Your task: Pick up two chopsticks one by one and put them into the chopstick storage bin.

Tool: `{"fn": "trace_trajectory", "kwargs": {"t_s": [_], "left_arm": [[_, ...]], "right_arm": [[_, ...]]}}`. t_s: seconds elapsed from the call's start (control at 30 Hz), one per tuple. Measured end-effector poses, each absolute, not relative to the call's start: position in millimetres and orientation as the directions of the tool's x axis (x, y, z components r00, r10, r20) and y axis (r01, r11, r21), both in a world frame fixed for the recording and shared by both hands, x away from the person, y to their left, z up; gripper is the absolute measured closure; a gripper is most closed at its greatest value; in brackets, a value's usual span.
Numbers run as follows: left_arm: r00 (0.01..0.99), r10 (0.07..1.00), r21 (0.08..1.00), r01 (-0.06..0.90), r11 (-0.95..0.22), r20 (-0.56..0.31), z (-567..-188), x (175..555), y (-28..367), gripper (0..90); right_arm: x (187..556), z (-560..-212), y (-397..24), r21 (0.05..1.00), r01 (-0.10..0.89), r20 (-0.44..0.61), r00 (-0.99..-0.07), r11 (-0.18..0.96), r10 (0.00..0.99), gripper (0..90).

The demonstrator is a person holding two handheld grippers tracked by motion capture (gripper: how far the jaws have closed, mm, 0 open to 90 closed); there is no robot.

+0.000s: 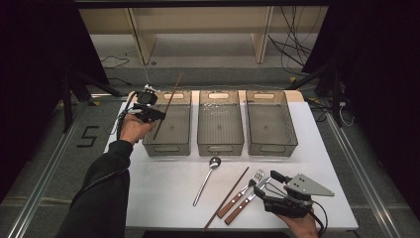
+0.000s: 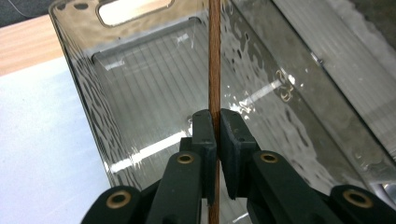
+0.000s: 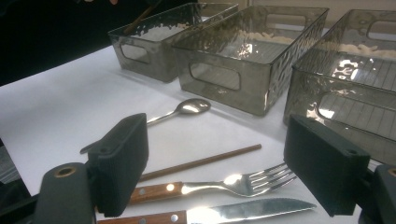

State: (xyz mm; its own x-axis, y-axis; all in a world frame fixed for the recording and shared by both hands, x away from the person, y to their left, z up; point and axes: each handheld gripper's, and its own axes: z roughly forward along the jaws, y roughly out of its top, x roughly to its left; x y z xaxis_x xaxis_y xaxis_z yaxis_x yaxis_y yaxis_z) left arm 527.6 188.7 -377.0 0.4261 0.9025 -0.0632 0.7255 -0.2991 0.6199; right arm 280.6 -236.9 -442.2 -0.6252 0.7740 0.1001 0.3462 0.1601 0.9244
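Note:
A brown chopstick (image 1: 168,105) slants over the left clear bin (image 1: 173,144), and my left gripper (image 1: 151,113) is shut on it at the bin's left rim. In the left gripper view the pads (image 2: 204,135) pinch the chopstick (image 2: 214,65) above the left bin's floor (image 2: 149,93). A second chopstick (image 1: 227,198), a wood-handled fork (image 1: 242,191), a knife (image 1: 247,202) and a spoon (image 1: 207,179) lie on the white table. My right gripper (image 1: 265,183) stands open just right of the fork and knife. Its own view has the fork (image 3: 210,185) and knife (image 3: 243,212) between the open jaws.
Three clear bins stand in a row: left (image 3: 154,46), middle (image 1: 220,144) and right (image 1: 271,146). The spoon (image 3: 187,108) and second chopstick (image 3: 201,162) lie in front of the middle bin. The white table's front edge (image 1: 237,229) is close to the right hand.

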Motion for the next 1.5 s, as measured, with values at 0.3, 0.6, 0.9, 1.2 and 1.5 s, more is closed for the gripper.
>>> {"fn": "trace_trajectory", "kwargs": {"t_s": [0.3, 0.6, 0.9, 1.2, 1.5], "left_arm": [[0.416, 0.908, 0.591, 0.745, -0.31, -0.049, -389, 527, 190, 84.4], [0.378, 0.923, 0.563, 0.778, -0.279, -0.065, -398, 530, 192, 77.0], [0.392, 0.912, 0.591, 0.767, -0.252, -0.119, -380, 516, 185, 42.5], [0.462, 0.872, 0.613, 0.74, -0.277, -0.163, -362, 475, 165, 28.9], [0.513, 0.841, 0.631, 0.713, -0.306, -0.171, -361, 432, 141, 23.7]], "right_arm": [[281, -443, -236, 0.924, 0.348, 0.1, -0.624, 0.16, 0.775, 22.7], [281, -442, -237, 0.924, 0.347, 0.1, -0.624, 0.16, 0.775, 22.8], [281, -443, -237, 0.923, 0.349, 0.1, -0.624, 0.161, 0.775, 22.8], [281, -443, -237, 0.923, 0.349, 0.097, -0.622, 0.163, 0.777, 22.8], [280, -442, -237, 0.924, 0.345, 0.095, -0.622, 0.163, 0.777, 22.8]]}}
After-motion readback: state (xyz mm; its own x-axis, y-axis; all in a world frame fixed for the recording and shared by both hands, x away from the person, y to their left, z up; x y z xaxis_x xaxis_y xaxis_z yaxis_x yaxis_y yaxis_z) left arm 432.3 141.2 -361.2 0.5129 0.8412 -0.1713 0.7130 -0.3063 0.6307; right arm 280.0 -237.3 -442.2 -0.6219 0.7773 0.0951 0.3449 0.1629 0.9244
